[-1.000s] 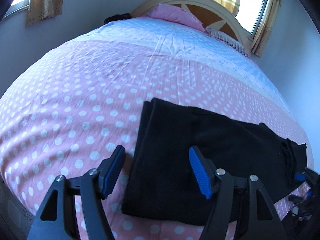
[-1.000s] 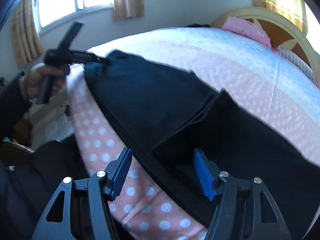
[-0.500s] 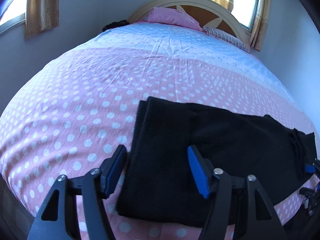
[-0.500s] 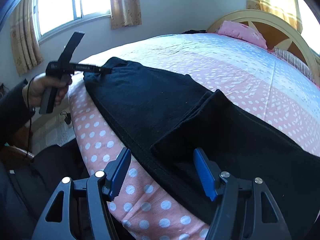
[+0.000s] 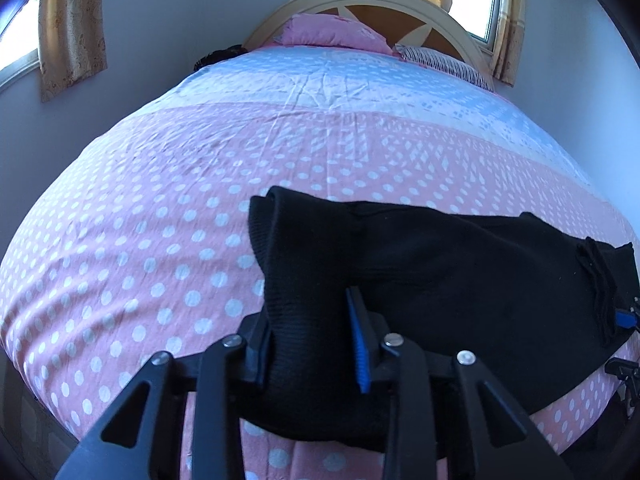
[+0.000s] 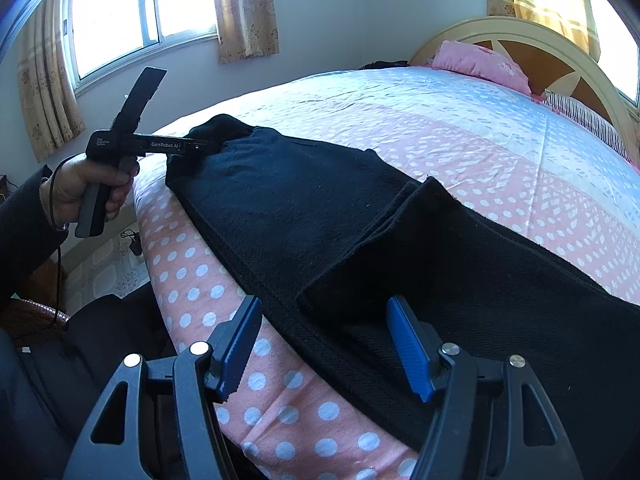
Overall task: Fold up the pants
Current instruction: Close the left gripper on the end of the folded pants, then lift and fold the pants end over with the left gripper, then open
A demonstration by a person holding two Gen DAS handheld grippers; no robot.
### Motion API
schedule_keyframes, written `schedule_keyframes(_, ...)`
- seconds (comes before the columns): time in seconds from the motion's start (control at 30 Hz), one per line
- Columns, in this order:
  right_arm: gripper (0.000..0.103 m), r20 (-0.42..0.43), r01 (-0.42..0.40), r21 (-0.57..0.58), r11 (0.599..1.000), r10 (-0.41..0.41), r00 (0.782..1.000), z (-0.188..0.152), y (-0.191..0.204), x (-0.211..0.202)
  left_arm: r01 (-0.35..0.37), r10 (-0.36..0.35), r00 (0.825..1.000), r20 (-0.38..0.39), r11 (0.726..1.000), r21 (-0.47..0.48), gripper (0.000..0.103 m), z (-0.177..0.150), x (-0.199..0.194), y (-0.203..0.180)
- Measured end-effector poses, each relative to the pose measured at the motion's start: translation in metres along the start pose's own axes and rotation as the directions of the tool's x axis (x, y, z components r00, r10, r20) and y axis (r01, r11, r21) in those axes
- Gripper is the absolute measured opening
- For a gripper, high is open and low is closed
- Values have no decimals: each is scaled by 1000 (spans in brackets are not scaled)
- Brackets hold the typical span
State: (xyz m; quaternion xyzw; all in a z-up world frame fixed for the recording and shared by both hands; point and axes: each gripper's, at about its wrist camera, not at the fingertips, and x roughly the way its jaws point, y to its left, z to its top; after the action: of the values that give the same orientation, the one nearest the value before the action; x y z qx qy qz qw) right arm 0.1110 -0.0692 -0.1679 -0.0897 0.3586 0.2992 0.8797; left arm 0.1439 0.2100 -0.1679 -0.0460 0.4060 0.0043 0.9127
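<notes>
my left gripper point(image 5: 310, 344) has its two blue-padded fingers point(image 5: 357, 344) drawn in on a bunched fold of the black pants point(image 5: 460, 264), and my left hand point(image 6: 86, 190), in a dark sleeve, grips its handle at the far left. my right gripper point(image 6: 326, 344) sits low and near with its fingers spread wide, holding nothing.

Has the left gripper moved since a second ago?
Yes. The left gripper went forward onto the black pants and shut on their end; against the polka-dot bedspread, that end now rises bunched between the fingers.
</notes>
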Motion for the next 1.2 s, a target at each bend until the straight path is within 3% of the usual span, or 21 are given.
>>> schedule_keyframes(0.13,66,0,3,3,1000,-3,1000,1,0,0,-2,2,1000,2,1000,6,32,-1,0,-1)
schedule_keyframes(0.2,66,2,4,9,1000,-4,1000,2,0,-1,11,-11,1000,-5,1000,8,25,-1,-1,-3)
schedule_keyframes(0.27,66,10,13,21,1000,-13,1000,5,-2,-6,22,-22,1000,-9,1000,-2,24,3,-6,-5)
schedule_keyframes(0.37,66,45,29,34,999,-30,999,10,-7,-22,97,-98,995,-7,994,-55,24,11,-17,-3)
schedule_keyframes(0.47,66,86,50,57,997,-54,995,16,-14,-43,206,-206,979,15,970,-132,24,22,-35,-2)
schedule_keyframes(0.57,66,120,87,78,993,-96,988,19,-22,-63,312,-306,950,57,938,-152,24,33,-59,-15)
schedule_keyframes(0.8,66,168,168,143,975,-191,967,13,-49,-99,503,-496,864,87,859,-98,24,50,-93,-82)
schedule_keyframes(0.97,66,180,212,237,948,-257,949,0,-77,-120,590,-588,807,50,807,-30,24,63,-99,-143)
schedule_keyframes(1.1,66,170,256,326,910,-323,931,-16,-107,-135,633,-634,773,5,772,51,24,77,-105,-197)
schedule_keyframes(1.2,66,163,278,403,872,-367,916,-29,-131,-146,651,-651,758,-31,754,87,24,85,-104,-230)
